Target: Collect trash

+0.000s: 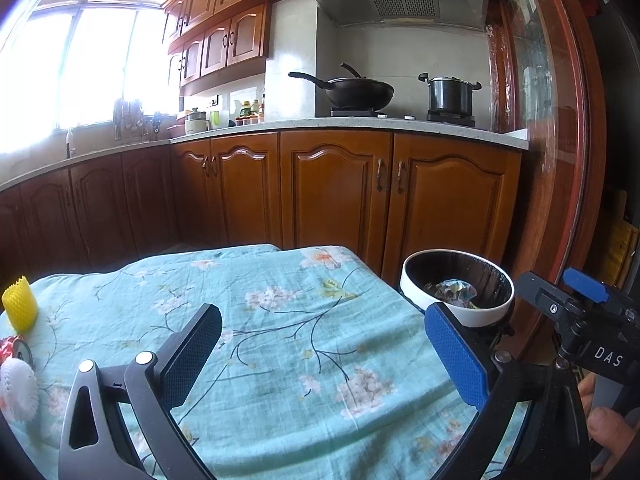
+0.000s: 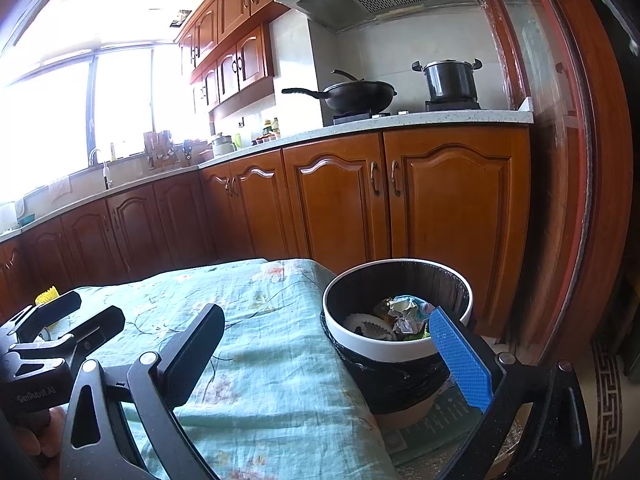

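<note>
A white-rimmed trash bin with a black liner stands off the table's right edge and holds crumpled paper. My left gripper is open and empty above the floral cloth. My right gripper is open and empty, its blue finger at the bin's near rim. At the left edge of the left wrist view lie a yellow foam net, a crushed red can and a white foam net.
The table wears a teal floral cloth. Wooden kitchen cabinets stand behind, with a wok and a pot on the stove. A wooden door frame rises on the right.
</note>
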`<state>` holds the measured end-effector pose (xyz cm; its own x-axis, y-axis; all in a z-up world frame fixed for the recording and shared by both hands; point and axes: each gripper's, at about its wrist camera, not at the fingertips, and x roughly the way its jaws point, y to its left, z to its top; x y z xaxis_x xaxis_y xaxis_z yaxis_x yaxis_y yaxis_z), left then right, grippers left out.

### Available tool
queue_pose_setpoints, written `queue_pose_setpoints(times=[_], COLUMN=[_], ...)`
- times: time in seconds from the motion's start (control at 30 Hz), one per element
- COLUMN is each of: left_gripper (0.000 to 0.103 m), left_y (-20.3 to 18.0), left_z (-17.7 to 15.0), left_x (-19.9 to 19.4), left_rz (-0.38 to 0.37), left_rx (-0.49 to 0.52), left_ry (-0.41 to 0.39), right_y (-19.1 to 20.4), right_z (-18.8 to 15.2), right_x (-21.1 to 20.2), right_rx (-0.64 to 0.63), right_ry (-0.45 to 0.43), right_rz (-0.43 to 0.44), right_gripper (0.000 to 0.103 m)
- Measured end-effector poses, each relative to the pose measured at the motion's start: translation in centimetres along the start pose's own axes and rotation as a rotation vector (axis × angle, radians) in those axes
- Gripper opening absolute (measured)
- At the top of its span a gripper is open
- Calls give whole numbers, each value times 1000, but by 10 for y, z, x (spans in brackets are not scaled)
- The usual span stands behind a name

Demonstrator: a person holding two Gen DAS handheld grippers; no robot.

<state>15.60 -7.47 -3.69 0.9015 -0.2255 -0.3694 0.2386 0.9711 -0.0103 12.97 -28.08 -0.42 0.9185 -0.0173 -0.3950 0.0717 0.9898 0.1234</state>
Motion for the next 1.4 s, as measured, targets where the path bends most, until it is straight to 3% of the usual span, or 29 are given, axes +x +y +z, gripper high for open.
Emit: queue_pose_setpoints(times=[1.4], left_gripper=[102], left_y=[7], left_z=[0], left_x=[3], left_rz=[-10], left_rx=[-10], left_ry=[18], right_y=[11], right_z=[4], right_x=[2], right_rx=[0], right_ry=[18], right_rz=[17], right_gripper=[103])
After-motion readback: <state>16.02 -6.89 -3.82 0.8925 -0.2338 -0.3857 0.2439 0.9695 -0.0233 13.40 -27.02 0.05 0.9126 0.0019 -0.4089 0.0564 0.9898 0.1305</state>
